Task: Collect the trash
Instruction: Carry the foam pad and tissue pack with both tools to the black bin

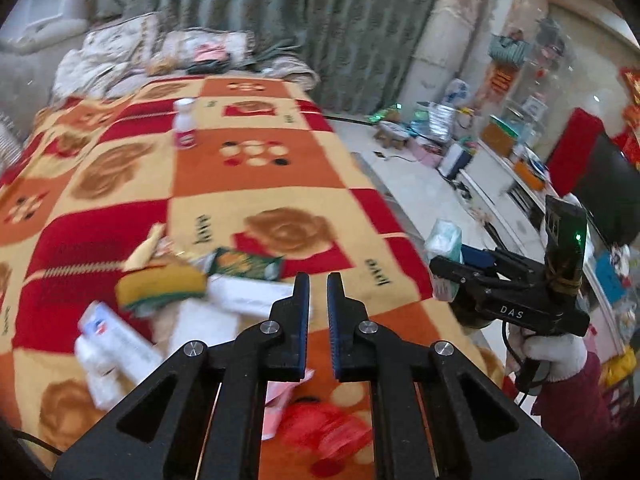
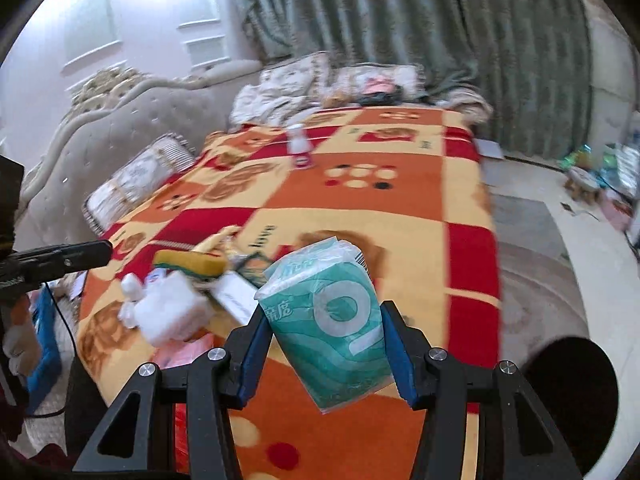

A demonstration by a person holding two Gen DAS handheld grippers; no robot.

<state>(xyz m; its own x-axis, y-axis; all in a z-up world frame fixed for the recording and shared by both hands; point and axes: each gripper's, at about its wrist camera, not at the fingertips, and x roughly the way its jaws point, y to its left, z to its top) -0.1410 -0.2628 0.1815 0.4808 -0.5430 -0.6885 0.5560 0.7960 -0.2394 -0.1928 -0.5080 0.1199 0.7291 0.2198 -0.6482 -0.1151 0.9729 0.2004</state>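
Observation:
A green tissue pack (image 2: 332,320) hangs above the patterned blanket (image 2: 400,208), and my right gripper (image 2: 324,312) is shut on its sides. From the left wrist view this gripper (image 1: 440,276) and the pack (image 1: 444,240) are off the bed's right edge. My left gripper (image 1: 318,284) is shut with nothing in it, above a trash pile: a yellow sponge (image 1: 160,284), a green wrapper (image 1: 244,262), white boxes (image 1: 116,348) and a red bag (image 1: 324,432). The right wrist view shows the sponge (image 2: 192,262), a white wad (image 2: 168,312) and the left gripper's fingers (image 2: 96,250).
A small white bottle (image 1: 184,128) stands farther up the blanket. Pillows (image 2: 136,180) and a padded headboard (image 2: 132,120) line the left, green curtains (image 2: 440,40) the back. Right of the bed is floor with a rug (image 2: 532,264), a low cabinet (image 1: 500,200) and clutter.

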